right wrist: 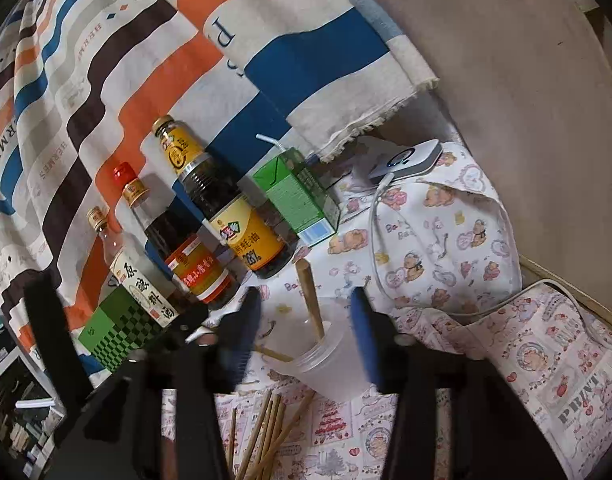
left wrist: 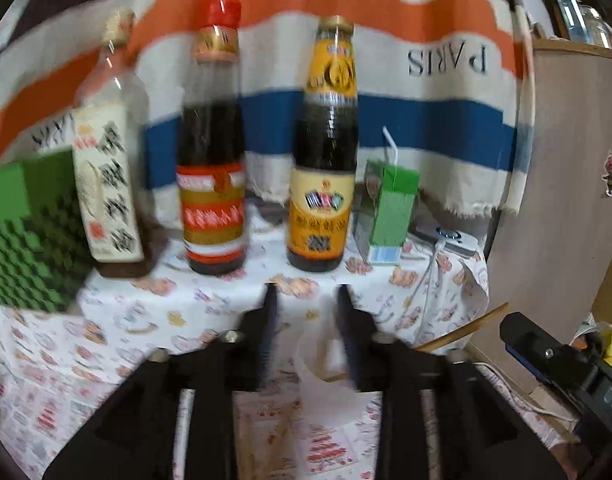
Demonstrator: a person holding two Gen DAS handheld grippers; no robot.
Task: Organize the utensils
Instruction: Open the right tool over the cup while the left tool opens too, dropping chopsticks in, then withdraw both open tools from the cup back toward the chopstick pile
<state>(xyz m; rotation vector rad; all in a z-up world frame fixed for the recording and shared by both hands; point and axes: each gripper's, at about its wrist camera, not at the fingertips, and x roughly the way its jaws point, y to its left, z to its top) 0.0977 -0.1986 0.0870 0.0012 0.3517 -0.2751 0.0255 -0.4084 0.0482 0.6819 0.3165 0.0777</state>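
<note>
On cartoon-print tablecloth (right wrist: 446, 240), striped sheet (left wrist: 346, 8) behind: both grippers' fingers parted, gripping nothing.

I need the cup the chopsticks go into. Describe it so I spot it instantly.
Start at the row of sauce bottles against the striped cloth. In front of them, between the right gripper's open jaws, stands a translucent plastic cup. It alone is frosted and colourless, with wooden chopsticks leaning inside.

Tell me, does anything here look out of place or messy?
Yes. Only one chopstick stands in the cup; another lies beside it, and a loose bundle is scattered on the cloth in front. The bottles stand neatly.
</note>
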